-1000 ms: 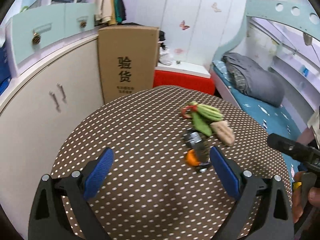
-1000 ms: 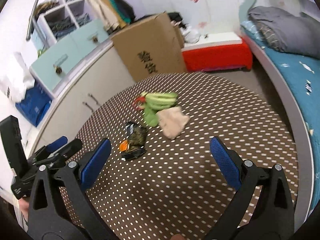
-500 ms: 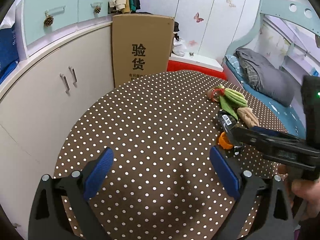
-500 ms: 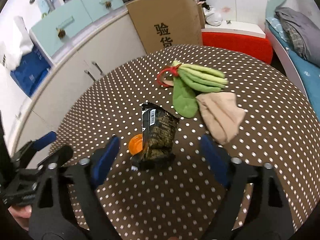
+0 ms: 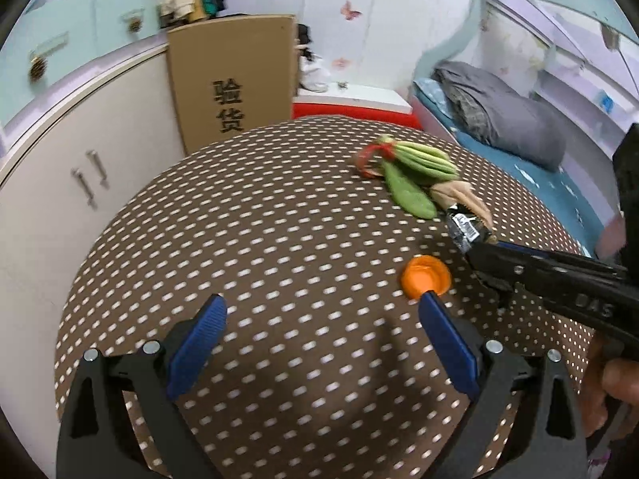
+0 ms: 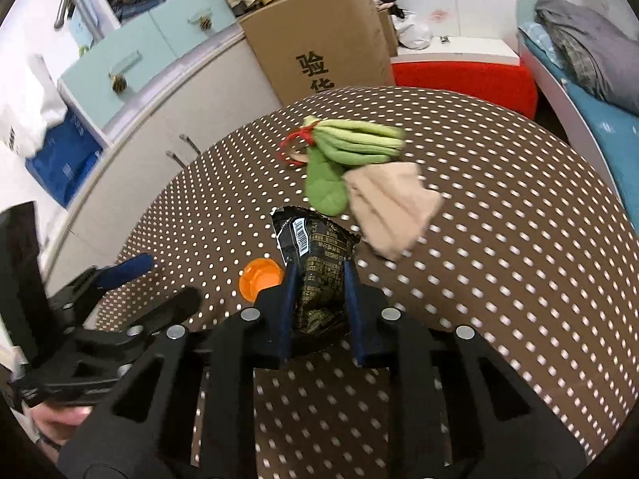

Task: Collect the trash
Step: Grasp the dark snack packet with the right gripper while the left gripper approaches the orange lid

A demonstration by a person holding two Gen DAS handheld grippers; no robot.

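Observation:
A black snack wrapper (image 6: 315, 251) with a barcode lies on the round dotted table (image 6: 499, 263). My right gripper (image 6: 317, 275) is shut on the wrapper's near end. The wrapper also shows in the left wrist view (image 5: 465, 227), held by the right gripper (image 5: 485, 249) coming in from the right. An orange bottle cap (image 6: 260, 277) sits just left of the wrapper; it also shows in the left wrist view (image 5: 425, 277), just ahead of my right finger there. My left gripper (image 5: 321, 311) is open and empty above the table's near part.
A green glove bundle with a red ring (image 6: 351, 143) and a beige cloth (image 6: 391, 207) lie beyond the wrapper. A cardboard box (image 5: 231, 80), white cabinets (image 5: 60, 167), a red bench (image 6: 463, 76) and a bed (image 5: 499, 115) surround the table.
My right gripper moved in and closed on the black wrapper. My left gripper came closer to the orange cap and stays open.

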